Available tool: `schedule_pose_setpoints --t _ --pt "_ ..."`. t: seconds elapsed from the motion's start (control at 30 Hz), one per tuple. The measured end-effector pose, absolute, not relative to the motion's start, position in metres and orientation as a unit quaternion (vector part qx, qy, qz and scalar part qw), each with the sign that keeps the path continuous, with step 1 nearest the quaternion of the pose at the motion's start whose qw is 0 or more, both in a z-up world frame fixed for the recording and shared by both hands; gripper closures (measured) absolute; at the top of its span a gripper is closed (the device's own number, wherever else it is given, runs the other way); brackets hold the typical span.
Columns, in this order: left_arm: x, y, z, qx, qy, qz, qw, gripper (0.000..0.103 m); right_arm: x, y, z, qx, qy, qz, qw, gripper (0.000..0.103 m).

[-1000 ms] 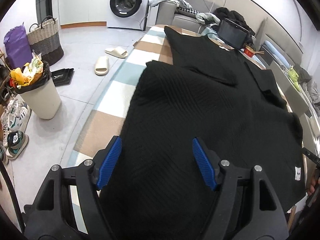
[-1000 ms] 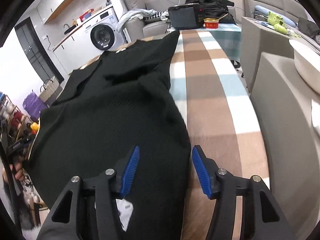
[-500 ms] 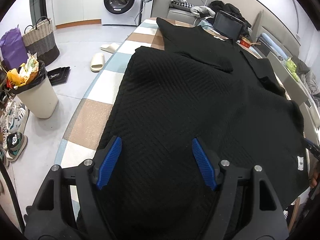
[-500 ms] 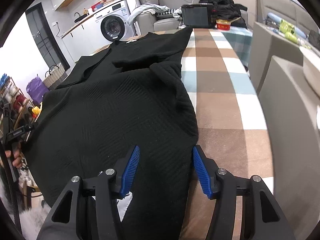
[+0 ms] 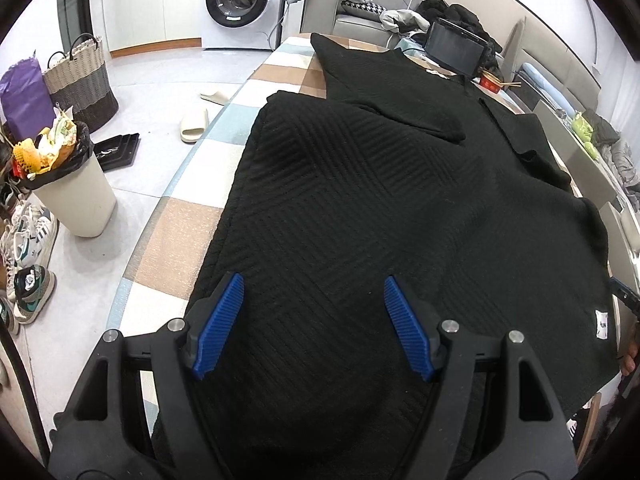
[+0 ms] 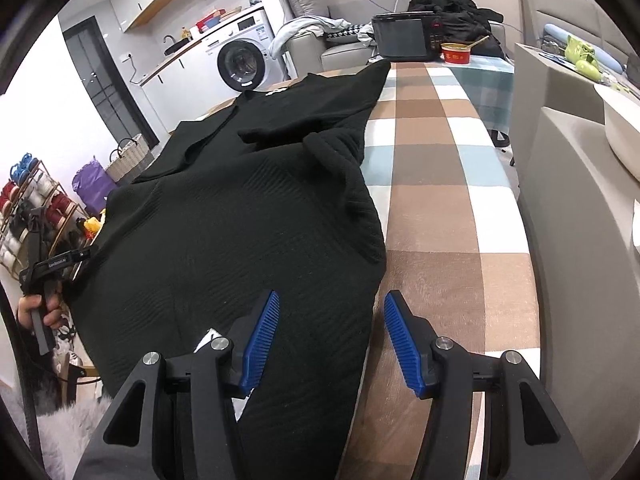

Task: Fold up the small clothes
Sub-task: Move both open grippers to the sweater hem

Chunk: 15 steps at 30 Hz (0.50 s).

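Both pairs of jaws stand apart with nothing pinched between the blue pads: the left gripper (image 5: 314, 322) is spread wide over the near left part of a black garment (image 5: 380, 220), and the right gripper (image 6: 330, 340) is spread a little less, straddling the garment's near right edge, with its left pad over the cloth and its right pad over bare tablecloth. Whether the pads graze the fabric is hard to tell from these angles. The garment is a ribbed black knit spread lengthwise along a long table covered by a checked tablecloth (image 6: 432, 184) in brown, white and pale blue; it fills most of the table's left and middle, while the right strip lies uncovered. One sleeve (image 5: 400, 96) is folded across the far part of the body, and a small white label (image 5: 601, 323) shows at the near right hem. At the table's far end sit a dark screen (image 6: 402, 36) and a red bowl (image 6: 456, 53). Beyond them are a grey sofa piled with clothes and a washing machine (image 5: 242, 2). On the floor to the left are a full waste bin (image 5: 72, 184), a woven basket (image 5: 80, 80), two slippers and several shoes. In the right wrist view, a hand (image 6: 38, 312) grips the other tool's handle at the near left.
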State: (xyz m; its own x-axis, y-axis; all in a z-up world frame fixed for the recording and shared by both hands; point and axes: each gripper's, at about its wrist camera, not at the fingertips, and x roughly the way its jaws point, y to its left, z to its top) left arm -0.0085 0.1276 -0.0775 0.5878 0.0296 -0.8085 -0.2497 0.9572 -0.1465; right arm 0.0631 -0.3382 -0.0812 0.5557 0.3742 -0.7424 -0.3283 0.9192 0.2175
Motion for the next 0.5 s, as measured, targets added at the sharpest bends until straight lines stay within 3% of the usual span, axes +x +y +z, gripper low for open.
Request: schedule_pose_setpoints --t 0.5 --pt "-0.008 0.155 -0.073 -0.123 0.441 0.112 0.882 0.033 0.056 -0.330 -0.079 0.004 0.428 0.216 0.878 0.048"
